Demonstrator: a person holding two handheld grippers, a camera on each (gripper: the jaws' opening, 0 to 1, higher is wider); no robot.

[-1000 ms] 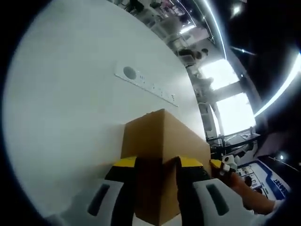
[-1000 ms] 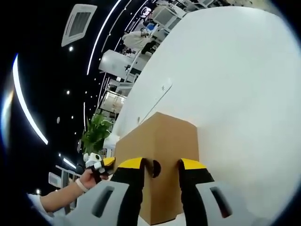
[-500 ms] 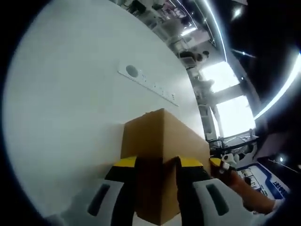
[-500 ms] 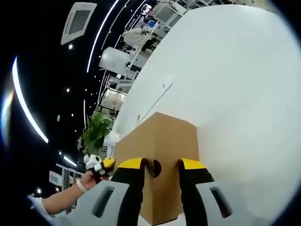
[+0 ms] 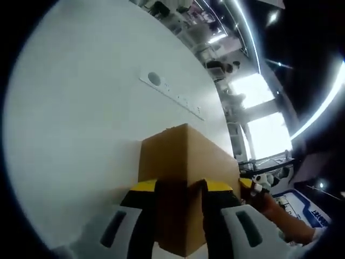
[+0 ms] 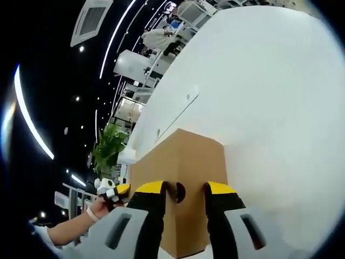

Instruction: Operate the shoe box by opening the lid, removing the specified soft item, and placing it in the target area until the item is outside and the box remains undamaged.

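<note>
A brown cardboard shoe box (image 5: pixel 183 151) with its lid shut stands over the white table (image 5: pixel 75 118). My left gripper (image 5: pixel 180 189) grips one end of it, a yellow-tipped jaw on each side of the box's corner. My right gripper (image 6: pixel 183 191) holds the opposite end of the box (image 6: pixel 186 159), where a round finger hole (image 6: pixel 179 191) sits between the jaws. The right gripper (image 5: pixel 250 186) peeks past the box's far end in the left gripper view. The left gripper (image 6: pixel 113 190), held by a hand (image 6: pixel 97 208), peeks out in the right gripper view. The box's contents are hidden.
White table (image 6: pixel 269 91) stretches out around the box. A printed strip with a round mark (image 5: pixel 172 97) lies on it beyond the box. A green plant (image 6: pixel 108 148), bright windows (image 5: pixel 259 102) and a person (image 6: pixel 159 38) are far off behind the table.
Both views have drifted slightly. The grippers keep the same hold on the box's two ends.
</note>
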